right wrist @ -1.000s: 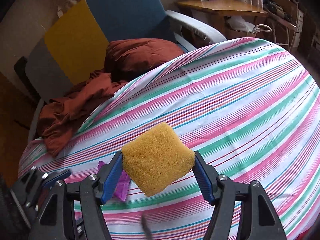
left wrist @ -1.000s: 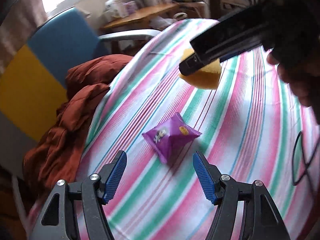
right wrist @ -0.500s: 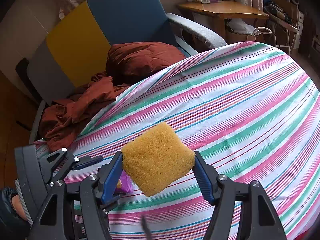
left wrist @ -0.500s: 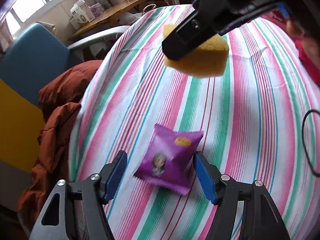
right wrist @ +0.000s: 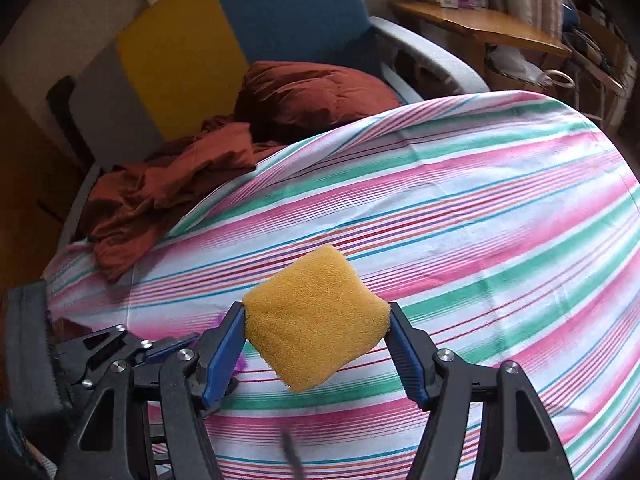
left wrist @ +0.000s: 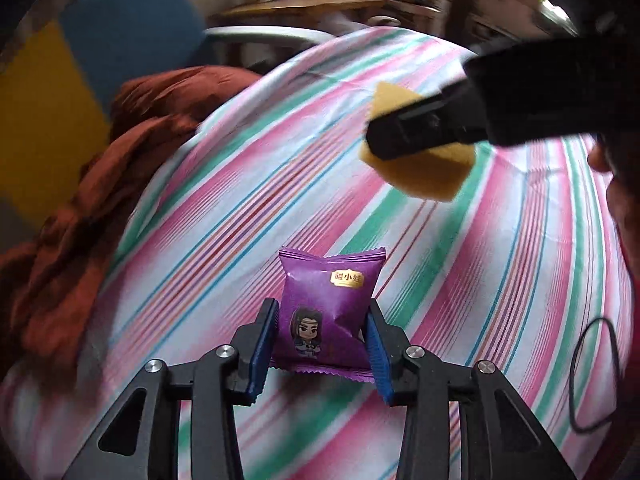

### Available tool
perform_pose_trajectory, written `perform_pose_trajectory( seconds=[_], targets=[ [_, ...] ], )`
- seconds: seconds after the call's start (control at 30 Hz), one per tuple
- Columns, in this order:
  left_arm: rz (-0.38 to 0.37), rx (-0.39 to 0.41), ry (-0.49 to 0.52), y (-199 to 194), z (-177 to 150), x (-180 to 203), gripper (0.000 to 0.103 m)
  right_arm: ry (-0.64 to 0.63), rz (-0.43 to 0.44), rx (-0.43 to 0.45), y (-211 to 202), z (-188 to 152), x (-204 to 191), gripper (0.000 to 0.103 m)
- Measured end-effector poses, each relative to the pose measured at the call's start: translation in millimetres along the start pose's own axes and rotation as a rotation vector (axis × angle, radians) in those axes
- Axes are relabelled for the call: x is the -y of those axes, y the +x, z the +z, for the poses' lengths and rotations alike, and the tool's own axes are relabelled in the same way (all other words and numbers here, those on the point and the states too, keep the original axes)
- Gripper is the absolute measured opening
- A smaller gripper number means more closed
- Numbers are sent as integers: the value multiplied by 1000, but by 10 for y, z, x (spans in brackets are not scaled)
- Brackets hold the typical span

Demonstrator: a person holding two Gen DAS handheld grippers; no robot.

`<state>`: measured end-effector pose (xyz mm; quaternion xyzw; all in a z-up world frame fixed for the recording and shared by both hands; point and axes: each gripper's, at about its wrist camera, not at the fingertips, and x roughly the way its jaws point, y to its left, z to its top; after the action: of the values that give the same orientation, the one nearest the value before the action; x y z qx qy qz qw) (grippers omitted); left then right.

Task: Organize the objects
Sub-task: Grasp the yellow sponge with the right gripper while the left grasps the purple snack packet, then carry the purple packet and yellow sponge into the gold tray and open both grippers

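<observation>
Left wrist view: the left gripper [left wrist: 320, 344], jaws just closed, clamps the glossy purple foil snack packet [left wrist: 329, 312] at lower centre, printed figure upright, long axis toward frame top. Right wrist view: the right gripper [right wrist: 316, 346] grasps the yellow-orange square foam sponge [right wrist: 316, 322] at lower centre, turned corner-up, above the striped tablecloth [right wrist: 480, 200].
</observation>
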<state>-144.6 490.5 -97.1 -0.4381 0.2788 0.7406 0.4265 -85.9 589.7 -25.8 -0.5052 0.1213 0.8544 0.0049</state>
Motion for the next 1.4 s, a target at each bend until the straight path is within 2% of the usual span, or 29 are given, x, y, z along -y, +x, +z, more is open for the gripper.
perform_pose_trajectory(
  seconds=[0.17, 0.3, 0.37, 0.43, 0.63, 0.8, 1.0, 1.4],
  targets=[
    [56, 40, -73, -330, -182, -11, 42, -85, 32, 4, 46, -60, -202, 69],
    [101, 90, -110, -741, -324, -55, 42, -144, 43, -12, 133, -137, -366, 69],
    [121, 117, -136, -959, -476, -116, 42, -163, 37, -27, 195, -175, -426, 69],
    [134, 144, -178, -1109, -447, -201, 42, -173, 42, -38, 239, -200, -467, 69],
    [221, 232, -257, -1610, -674, -285, 43, -219, 22, -41, 276, -270, -654, 69],
    [290, 282, -335, -2002, -1030, -372, 43, -273, 12, -60, 264, -376, -898, 69],
    [343, 322, -393, -2246, -1348, -447, 43, -322, 15, -92, 254, -605, -1185, 69],
    [370, 380, -454, -2528, -1803, -447, 43, -349, 31, -122, 231, -915, -1544, 69]
  ],
)
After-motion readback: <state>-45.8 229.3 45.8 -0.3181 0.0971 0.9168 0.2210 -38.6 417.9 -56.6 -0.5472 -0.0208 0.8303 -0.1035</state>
